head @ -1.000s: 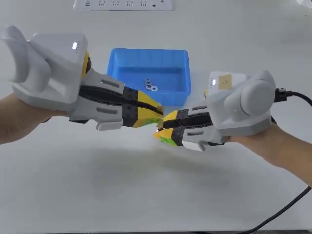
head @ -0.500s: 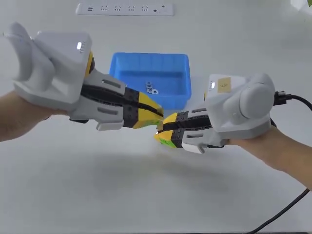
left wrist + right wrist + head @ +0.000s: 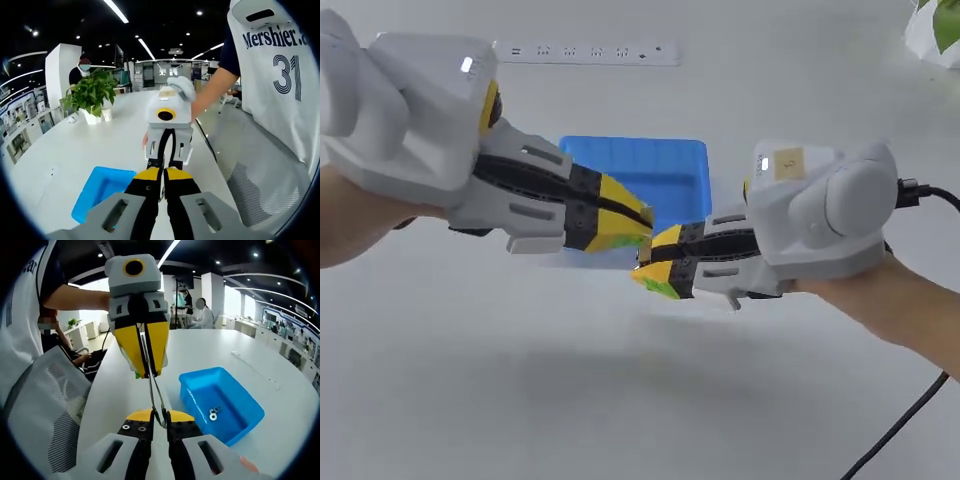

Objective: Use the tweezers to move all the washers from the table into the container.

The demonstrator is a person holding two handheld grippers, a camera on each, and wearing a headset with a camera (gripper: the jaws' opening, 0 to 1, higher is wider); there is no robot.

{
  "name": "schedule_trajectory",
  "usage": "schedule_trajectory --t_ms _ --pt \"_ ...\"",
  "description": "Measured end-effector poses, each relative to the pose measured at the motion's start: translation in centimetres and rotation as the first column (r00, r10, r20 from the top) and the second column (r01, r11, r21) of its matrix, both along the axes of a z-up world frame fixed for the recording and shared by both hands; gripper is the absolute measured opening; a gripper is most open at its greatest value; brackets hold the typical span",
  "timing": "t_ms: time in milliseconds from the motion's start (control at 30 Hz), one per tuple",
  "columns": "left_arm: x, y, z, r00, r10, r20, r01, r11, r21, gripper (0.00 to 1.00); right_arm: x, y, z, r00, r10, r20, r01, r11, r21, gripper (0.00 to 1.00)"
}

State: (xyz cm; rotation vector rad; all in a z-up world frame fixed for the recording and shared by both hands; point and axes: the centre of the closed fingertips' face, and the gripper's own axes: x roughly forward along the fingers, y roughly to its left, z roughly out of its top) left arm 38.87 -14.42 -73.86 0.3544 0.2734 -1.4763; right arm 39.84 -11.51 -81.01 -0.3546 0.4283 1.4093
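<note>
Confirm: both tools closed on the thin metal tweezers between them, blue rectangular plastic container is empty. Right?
Not empty: the right gripper view shows small metal washers lying inside the blue rectangular plastic container. The rest stands: the left tool and right tool are both closed on the thin metal tweezers between them.

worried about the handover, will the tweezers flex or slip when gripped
The tweezers look like thin bare metal, so probably light and springy. Their smooth legs could slip or twist where the left gripper and right gripper pinch them.
</note>
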Motion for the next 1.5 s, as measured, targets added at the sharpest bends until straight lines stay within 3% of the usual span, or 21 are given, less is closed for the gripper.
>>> schedule_trajectory --t_ms 500,833,1100,1500 --pt "1.2 0.8 4.0 0.997 0.000 0.083 0.000 1.000 0.005 0.06 1.7 0.9 4.1 0.997 0.015 0.077 -0.017 1.000 0.023 0.10" --pt "2.4 1.3 5.5 0.994 0.021 0.111 -0.020 1.000 -0.008 0.06 3.1 1.6 5.6 0.995 0.016 0.097 -0.021 0.999 0.050 0.10" --pt "4.3 1.8 5.3 0.991 0.044 0.128 -0.043 0.999 -0.007 0.06 5.1 1.8 5.4 0.994 0.016 0.112 -0.020 0.999 0.038 0.10" --pt "6.9 2.7 3.0 0.992 0.064 0.113 -0.065 0.998 0.011 0.06 7.6 2.6 3.1 0.996 0.015 0.090 -0.016 1.000 0.016 0.10"
